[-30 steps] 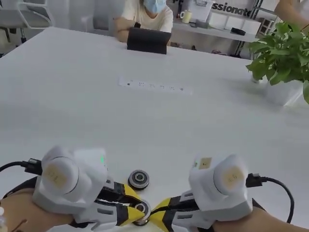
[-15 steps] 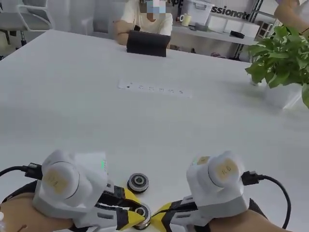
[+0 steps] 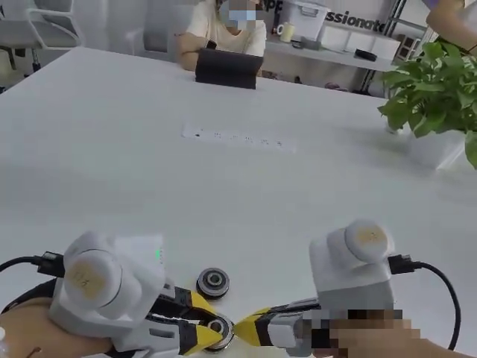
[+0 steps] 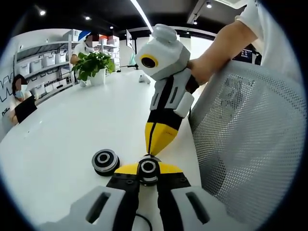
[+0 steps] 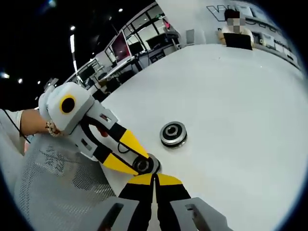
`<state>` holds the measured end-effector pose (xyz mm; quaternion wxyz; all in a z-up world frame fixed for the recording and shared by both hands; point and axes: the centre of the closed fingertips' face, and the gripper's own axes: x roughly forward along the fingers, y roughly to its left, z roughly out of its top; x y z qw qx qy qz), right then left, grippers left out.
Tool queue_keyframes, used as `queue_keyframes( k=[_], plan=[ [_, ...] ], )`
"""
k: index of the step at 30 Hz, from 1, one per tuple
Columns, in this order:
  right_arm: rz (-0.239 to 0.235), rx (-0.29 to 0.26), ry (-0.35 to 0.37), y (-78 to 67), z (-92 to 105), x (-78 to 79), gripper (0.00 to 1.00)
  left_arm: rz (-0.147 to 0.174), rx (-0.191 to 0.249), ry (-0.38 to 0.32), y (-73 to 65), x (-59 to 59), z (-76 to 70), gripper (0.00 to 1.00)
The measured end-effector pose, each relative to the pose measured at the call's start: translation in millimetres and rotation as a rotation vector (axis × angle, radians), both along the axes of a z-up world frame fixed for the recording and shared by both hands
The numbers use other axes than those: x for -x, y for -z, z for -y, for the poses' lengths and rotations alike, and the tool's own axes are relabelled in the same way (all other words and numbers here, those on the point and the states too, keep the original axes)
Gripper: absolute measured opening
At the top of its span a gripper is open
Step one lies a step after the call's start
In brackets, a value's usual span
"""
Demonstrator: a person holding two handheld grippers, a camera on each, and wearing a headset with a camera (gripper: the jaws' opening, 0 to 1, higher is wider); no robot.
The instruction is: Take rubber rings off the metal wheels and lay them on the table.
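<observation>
Shiny metal wheel (image 4: 148,168), seemingly matt white table (image 3: 149,149)

A black-ringed round metal wheel (image 3: 212,283) lies loose. Just beside it, the yellow-jawed left gripper (image 3: 212,335) clamps a second wheel (image 3: 218,325); the closed right gripper (image 3: 239,331) touches it.

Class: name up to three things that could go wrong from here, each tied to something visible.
1. The left gripper clamps the wheel by its rim; prodding with the shut tips of the right gripper could pop it loose.
2. This is near the edge of the table: whatever comes free might drop off.
3. The spare wheel lies close and could get knocked.
</observation>
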<state>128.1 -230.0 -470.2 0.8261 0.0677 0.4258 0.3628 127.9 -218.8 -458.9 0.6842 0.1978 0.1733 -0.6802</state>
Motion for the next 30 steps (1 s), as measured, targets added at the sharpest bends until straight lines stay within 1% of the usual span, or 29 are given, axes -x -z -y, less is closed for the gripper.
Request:
queue_keyframes(
  k=[4,6,7,12,22,26,30],
  plan=[
    [-0.019,-0.025,0.021,-1.6,-0.7,-0.2,0.00,0.009,-0.008,0.006,0.3,0.0,0.3,0.08],
    [-0.011,-0.023,0.019,-4.1,-3.3,0.8,0.00,0.013,-0.011,0.005,0.3,0.0,0.5,0.08],
    [-0.003,-0.013,0.014,-4.4,-3.9,0.9,0.00,0.014,-0.011,0.006,0.3,-0.1,0.4,0.08],
    [-0.014,-0.032,0.026,-5.4,-4.1,0.8,0.00,0.016,-0.008,0.007,0.3,-0.5,0.0,0.08],
    [-0.010,-0.037,0.018,-7.0,-5.8,1.6,0.00,0.012,-0.004,0.004,0.4,-0.7,0.4,0.08],
    [-0.008,-0.037,0.014,-7.2,-6.3,1.6,0.00,0.004,0.001,-0.001,0.4,-0.9,0.6,0.08],
    [-0.004,-0.039,0.010,-8.2,-7.1,1.7,0.00,0.005,0.001,-0.002,0.2,-0.7,0.6,0.08]
  ],
)
